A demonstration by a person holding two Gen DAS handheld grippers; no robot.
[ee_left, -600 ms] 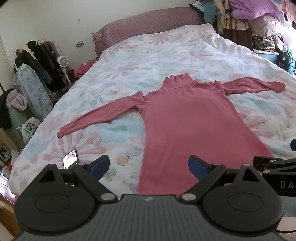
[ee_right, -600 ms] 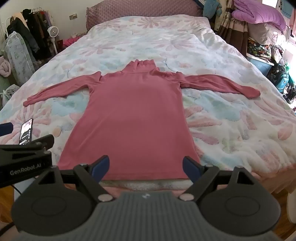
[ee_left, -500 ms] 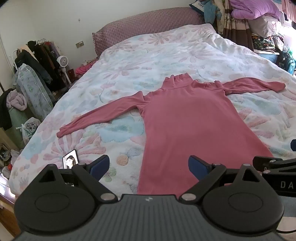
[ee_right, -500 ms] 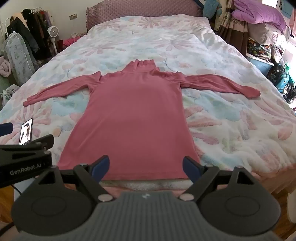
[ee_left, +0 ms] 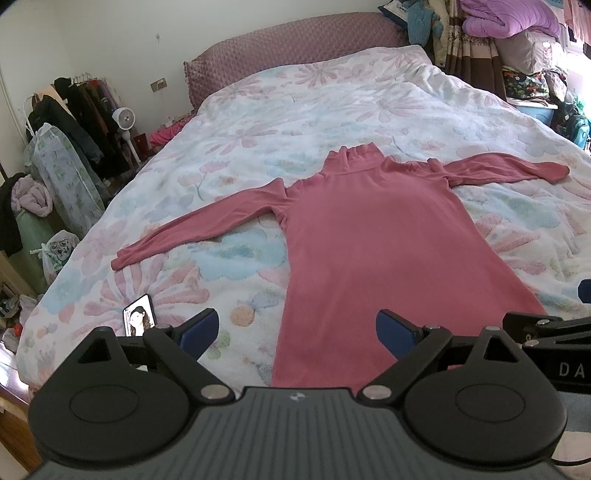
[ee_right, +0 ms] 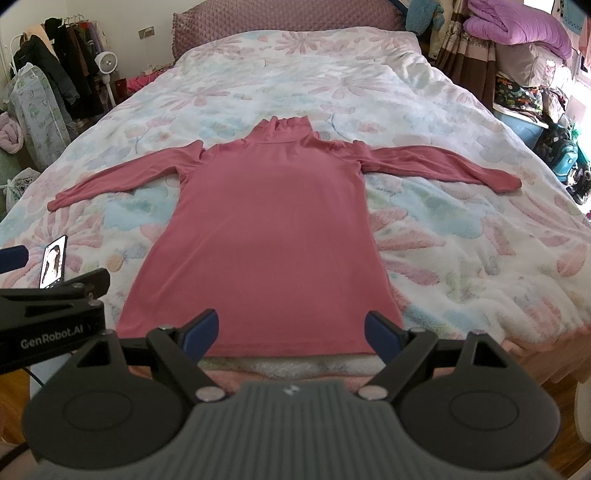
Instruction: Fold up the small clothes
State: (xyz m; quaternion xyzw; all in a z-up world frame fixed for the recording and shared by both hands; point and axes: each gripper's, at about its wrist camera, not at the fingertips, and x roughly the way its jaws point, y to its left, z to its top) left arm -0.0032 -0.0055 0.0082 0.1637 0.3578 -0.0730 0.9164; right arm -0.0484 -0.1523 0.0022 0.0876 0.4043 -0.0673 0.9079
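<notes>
A pink long-sleeved turtleneck top (ee_left: 373, 236) (ee_right: 269, 221) lies flat on the flowered bedspread (ee_left: 295, 122) (ee_right: 461, 240), collar away from me, both sleeves spread out sideways, hem at the near edge of the bed. My left gripper (ee_left: 297, 328) hovers above the hem's left part, open, nothing between its blue pads. My right gripper (ee_right: 291, 330) hangs over the middle of the hem, also open and empty. Each gripper shows at the edge of the other's view.
A phone (ee_left: 138, 319) (ee_right: 53, 260) with a lit screen lies on the bedspread left of the top. A clothes rack (ee_left: 77, 118), bags and a fan (ee_left: 123, 120) crowd the floor at left. Piled bedding (ee_right: 517, 33) and boxes stand at right.
</notes>
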